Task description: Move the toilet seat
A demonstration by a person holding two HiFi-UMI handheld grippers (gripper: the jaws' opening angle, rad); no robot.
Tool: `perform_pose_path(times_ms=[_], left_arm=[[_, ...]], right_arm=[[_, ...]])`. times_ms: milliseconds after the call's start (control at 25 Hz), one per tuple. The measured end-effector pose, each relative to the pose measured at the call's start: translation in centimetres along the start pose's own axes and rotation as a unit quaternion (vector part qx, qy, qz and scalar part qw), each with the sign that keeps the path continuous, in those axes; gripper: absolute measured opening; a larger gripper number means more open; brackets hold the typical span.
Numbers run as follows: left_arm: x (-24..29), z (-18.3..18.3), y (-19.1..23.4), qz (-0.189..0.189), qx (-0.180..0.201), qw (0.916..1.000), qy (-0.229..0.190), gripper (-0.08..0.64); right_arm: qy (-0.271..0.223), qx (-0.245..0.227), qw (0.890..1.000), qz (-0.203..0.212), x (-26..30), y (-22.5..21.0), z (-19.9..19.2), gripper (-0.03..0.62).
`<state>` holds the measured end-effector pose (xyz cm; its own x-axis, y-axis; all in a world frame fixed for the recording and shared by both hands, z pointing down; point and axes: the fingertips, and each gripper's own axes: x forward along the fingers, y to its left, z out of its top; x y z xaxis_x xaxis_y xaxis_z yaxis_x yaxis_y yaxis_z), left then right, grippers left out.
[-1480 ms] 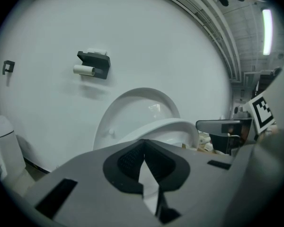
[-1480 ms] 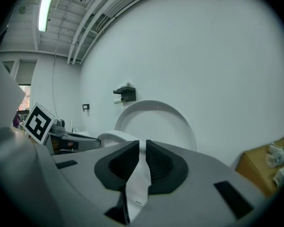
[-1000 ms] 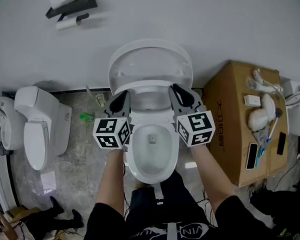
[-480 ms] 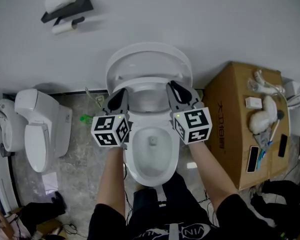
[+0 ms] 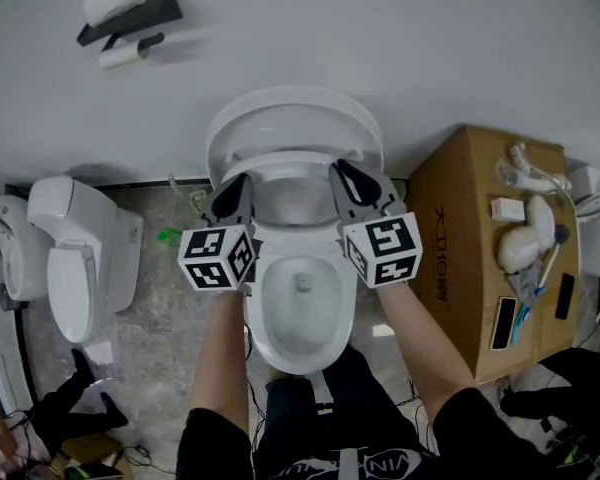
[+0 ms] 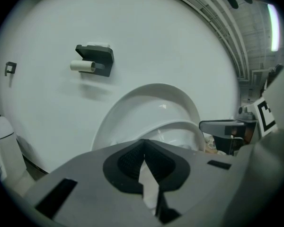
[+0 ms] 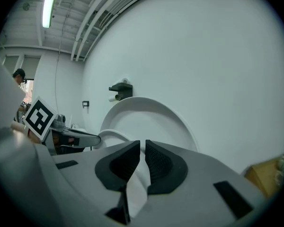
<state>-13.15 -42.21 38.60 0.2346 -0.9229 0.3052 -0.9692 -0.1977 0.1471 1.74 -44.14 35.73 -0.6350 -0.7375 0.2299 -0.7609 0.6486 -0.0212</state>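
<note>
flanking the toilet seat (image 5: 296, 171), the two grippers point toward the white wall, one at each side of the bowl (image 5: 300, 303). the seat stands part-way up, tilted, in front of the lid (image 5: 295, 123), which leans back against the wall.

the left gripper (image 5: 232, 190) has its jaws clenched, the dark pads meeting at their tips in the left gripper view, with nothing pinched between them. its tip lies at the seat's left edge in the head view; whether it actually touches there i cannot tell.

the right gripper (image 5: 350, 180) has its jaws only a thin slit apart. white shows through the slit in the right gripper view, but the pads do not visibly press on anything. its tip sits at the seat's right edge.

from the left gripper (image 6: 143, 143) the seat (image 6: 182, 126) shows as a smaller arc before the lid (image 6: 151, 98). a cardboard box (image 5: 475, 238) stands just right of the toilet, and a second toilet (image 5: 75, 258) stands well off to the left.
</note>
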Motion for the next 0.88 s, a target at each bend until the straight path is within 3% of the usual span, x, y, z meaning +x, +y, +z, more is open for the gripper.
perform_pose_path(times_ms=[280, 520, 880], left_arm=[[-0.8, 0.0, -0.2, -0.004, -0.008, 0.9999, -0.005, 0.003], [-2.5, 0.4, -0.9, -0.012, -0.003, 0.9998, -0.015, 0.003], [-7.4, 0.7, -1.6, -0.015, 0.003, 0.9995, -0.027, 0.003]], right_arm=[[-0.026, 0.031, 0.999, 0.013, -0.9, 0.1, 0.4, 0.017], [-0.034, 0.005, 0.999, 0.030, -2.1, 2.0, 1.3, 0.008], [-0.031, 0.004, 0.999, 0.032, -5.9, 4.9, 0.9, 0.008]])
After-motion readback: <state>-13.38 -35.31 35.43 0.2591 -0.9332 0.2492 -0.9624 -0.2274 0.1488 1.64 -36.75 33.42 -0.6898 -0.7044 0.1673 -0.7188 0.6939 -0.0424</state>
